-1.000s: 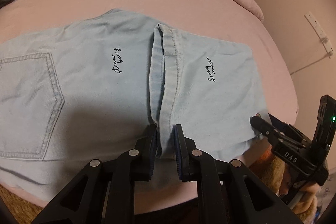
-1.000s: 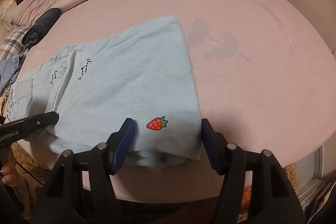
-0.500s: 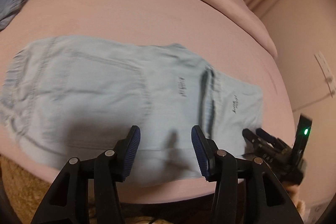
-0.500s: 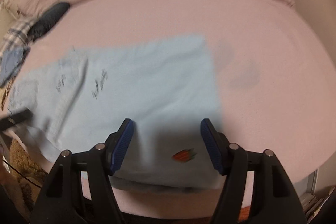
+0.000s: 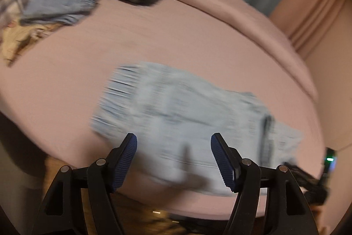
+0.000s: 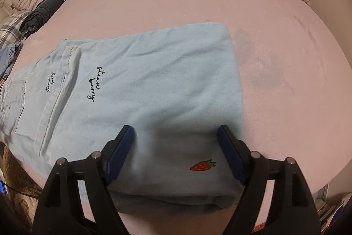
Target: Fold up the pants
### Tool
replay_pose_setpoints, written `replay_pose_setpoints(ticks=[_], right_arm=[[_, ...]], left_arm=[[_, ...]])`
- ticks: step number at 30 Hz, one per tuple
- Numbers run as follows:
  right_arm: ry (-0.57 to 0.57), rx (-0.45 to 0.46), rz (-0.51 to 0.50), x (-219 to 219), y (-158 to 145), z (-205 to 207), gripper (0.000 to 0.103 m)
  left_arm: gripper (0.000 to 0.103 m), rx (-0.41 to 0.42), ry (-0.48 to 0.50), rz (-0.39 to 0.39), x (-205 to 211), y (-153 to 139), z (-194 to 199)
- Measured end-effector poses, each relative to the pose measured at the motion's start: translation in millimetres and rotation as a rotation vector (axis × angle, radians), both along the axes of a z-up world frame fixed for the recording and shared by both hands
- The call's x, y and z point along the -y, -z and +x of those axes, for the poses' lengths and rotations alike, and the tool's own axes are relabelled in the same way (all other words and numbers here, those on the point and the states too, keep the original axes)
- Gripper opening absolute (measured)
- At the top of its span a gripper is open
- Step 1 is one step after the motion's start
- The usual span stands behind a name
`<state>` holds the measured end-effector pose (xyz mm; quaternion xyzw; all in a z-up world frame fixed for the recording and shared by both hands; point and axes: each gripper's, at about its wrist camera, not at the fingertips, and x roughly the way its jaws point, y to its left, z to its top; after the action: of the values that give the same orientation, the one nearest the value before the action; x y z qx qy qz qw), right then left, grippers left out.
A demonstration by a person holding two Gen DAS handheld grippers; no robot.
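Pants [image 6: 154, 89] flat on bed [image 6: 286, 58], one fold in. Left tongs [image 5: 173, 160] and right tongs [image 6: 176, 151] both spread, holding nothing, probably lining up next fold.

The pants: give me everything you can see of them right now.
The pants are pale blue denim, folded flat on the pink bed. Dark script reading "straw berry" shows twice, either side of a hemmed cuff edge. A small red strawberry sits near the front edge and a stitched back pocket lies at far left. The right gripper hangs open above them, not gripping. The left wrist view is motion-blurred.
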<state>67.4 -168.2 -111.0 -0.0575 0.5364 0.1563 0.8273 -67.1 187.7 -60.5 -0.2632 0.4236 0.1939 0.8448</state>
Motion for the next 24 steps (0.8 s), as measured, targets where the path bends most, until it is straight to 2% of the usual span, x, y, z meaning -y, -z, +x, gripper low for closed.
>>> replay_pose_setpoints(ticks=[2, 6, 11, 14, 16, 18, 21, 24], right_arm=[[0.006, 0.006, -0.003, -3.7, -0.7, 0.6, 0.081], [0.015, -0.016, -0.010, -10.9, -0.2, 4.6, 0.082], [0.020, -0.051, -0.043, -18.8, -3.1, 17.6, 0.083], [0.040, -0.079, -0.051, -25.9, -13.6, 24.6, 0.083], [0.023, -0.056, -0.024, -34.0, -27.5, 26.9, 0.083], [-0.016, 0.004, -0.004, -48.8, -47.9, 24.7, 0.085], [-0.091, 0.087, 0.013, -75.0, -70.5, 20.1, 0.096], [-0.151, 0.089, 0.064, -104.2, -77.7, 18.3, 0.099]], left_arm=[[0.070, -0.004, -0.034, 0.010, -10.0, 2.9, -5.2], [0.078, 0.000, -0.104, -0.049, -30.3, 13.5, -8.7], [0.080, 0.002, -0.093, -0.092, -38.1, 21.4, -7.9], [0.080, -0.009, -0.088, -0.085, -39.1, 23.0, -5.2], [0.080, -0.014, -0.080, -0.079, -39.0, 25.0, -4.9], [0.080, -0.009, -0.074, -0.099, -40.0, 27.5, -4.1], [0.080, 0.000, -0.063, -0.136, -44.0, 32.7, 0.6], [0.081, 0.001, -0.051, -0.168, -48.3, 38.8, 5.4]])
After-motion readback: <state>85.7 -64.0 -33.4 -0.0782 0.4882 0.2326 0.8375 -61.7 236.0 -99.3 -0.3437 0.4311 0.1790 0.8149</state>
